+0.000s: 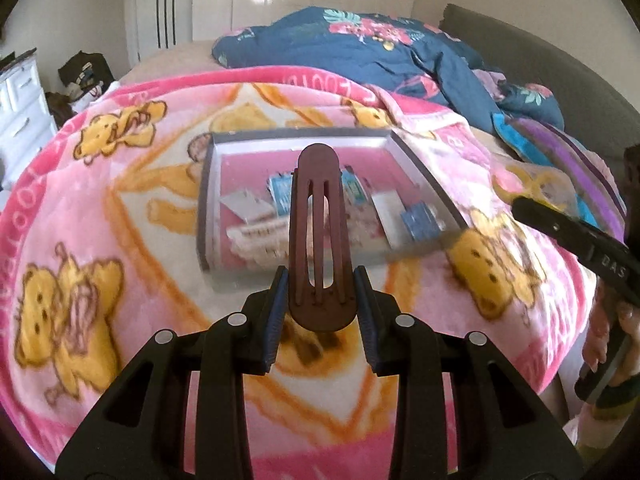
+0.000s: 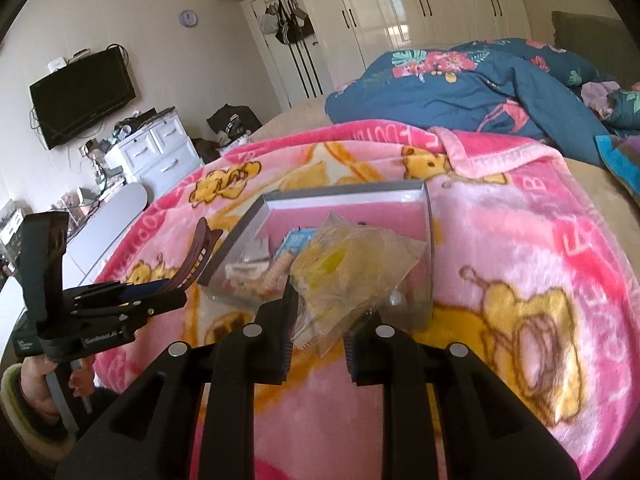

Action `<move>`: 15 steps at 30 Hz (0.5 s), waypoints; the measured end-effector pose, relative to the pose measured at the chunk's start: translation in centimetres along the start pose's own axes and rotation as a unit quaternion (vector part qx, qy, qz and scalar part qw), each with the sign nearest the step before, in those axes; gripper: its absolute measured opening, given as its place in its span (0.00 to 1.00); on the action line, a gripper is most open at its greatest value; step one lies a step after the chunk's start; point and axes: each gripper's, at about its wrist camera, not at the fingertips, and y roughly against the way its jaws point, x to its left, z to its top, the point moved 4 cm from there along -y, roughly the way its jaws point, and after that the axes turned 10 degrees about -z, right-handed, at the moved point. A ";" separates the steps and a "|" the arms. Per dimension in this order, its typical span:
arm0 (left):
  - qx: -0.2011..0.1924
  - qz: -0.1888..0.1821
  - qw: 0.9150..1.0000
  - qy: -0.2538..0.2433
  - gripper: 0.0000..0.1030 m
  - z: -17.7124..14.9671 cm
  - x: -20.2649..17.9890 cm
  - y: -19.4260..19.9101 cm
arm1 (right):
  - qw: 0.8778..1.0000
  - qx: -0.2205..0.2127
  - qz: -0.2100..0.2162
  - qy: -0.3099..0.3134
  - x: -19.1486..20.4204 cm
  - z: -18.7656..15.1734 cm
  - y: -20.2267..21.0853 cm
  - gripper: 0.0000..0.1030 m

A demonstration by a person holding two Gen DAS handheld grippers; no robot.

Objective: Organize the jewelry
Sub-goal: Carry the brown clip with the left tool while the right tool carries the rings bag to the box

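the left gripper had its jaws clamped on the rounded base of a long brown hair clip, which stood up and forward between the blue-padded fingers. from the right wrist view the same clip curved upward out of the left gripper, held in the air just beside the near left corner of the box. a hand gripped the handle below it.

the right gripper had its jaws closed on the lower edge of a crinkled clear plastic bag with yellow contents, too blurred to name. the bag hung over the near part of the box, its upper corner reaching toward the right wall.

the shallow grey box with a pink floor lay on a pink cartoon-bear blanket spread over the bed. inside it sat small blue-and-white packets, a white card and a pale beaded piece, all soft with blur. in the left wrist view the right gripper came in from the right edge, near the box's right wall.

behind the box lay a rumpled dark blue floral duvet. across the room stood a white chest of drawers, a wall-mounted television and glossy white wardrobes.
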 end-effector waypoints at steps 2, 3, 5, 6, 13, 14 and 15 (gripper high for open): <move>-0.003 0.002 1.000 0.001 0.24 1.1 0.5 -0.4 | 1.000 -0.001 0.002 0.000 0.0 0.6 -0.4 0.19; -0.004 0.003 1.000 0.001 0.24 1.5 0.7 -0.6 | 1.000 0.001 0.002 0.000 0.0 0.9 -0.7 0.19; -0.004 0.008 1.000 0.004 0.24 2.4 1.4 -1.4 | 1.000 0.006 0.001 0.001 0.0 1.4 -1.6 0.19; -0.004 0.010 1.000 0.005 0.24 2.8 1.7 -1.8 | 1.000 0.012 0.002 0.002 0.0 1.5 -2.3 0.19; 0.004 0.023 1.000 0.003 0.10 4.4 3.7 -4.3 | 0.998 0.055 0.000 0.005 0.6 1.3 -6.9 0.19; 0.004 0.023 1.000 0.003 0.08 4.6 3.9 -4.6 | 0.998 0.059 0.001 0.005 0.8 1.2 -7.5 0.19; 0.005 0.022 1.000 0.006 0.07 4.7 4.0 -4.8 | 0.998 0.064 0.002 0.005 1.1 1.2 -8.2 0.19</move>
